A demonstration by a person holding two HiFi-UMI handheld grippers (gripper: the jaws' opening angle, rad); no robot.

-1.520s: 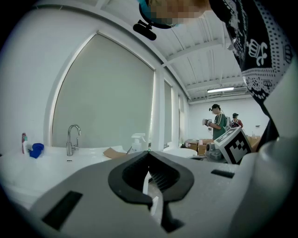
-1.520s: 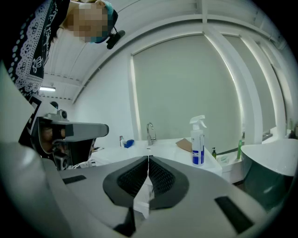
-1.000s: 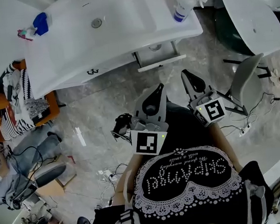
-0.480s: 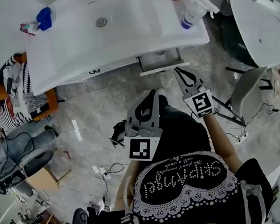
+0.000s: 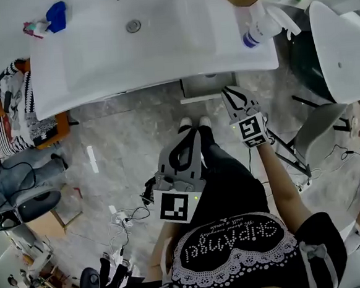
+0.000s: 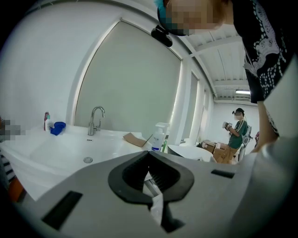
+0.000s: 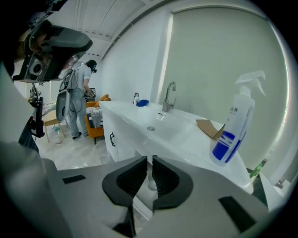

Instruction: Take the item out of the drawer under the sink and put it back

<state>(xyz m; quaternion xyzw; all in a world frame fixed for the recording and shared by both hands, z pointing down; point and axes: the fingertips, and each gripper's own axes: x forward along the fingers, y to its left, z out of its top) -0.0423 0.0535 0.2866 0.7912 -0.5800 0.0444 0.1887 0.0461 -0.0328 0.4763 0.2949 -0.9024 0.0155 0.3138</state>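
Progress here is all approach. The right gripper [image 5: 228, 92] has dropped and swung in over the last second. Its tips now sit just beside the pale front lip of the drawer [image 5: 207, 84]. The drawer stands partly pulled out beneath the front edge of the worktop [image 5: 76, 86], toward its right end, below the spray bottle [image 5: 259, 33]. A second ago the same gripper hung well back from that lip. Its fingers are pressed together with nothing between them; its own view shows only a thin slit and the cabinet front beyond.

The left gripper [image 5: 188, 135] hangs nearer the person's body, well apart from the drawer, and has shifted little. Its fingers also meet at the tips and carry nothing.

The item itself cannot be made out. From above the drawer's inside reads as a grey hollow, so it is presumably in there. By my reading the taking-out has not begun. The right fingers would have to part before they can take anything, or else hook the lip to draw the drawer further.
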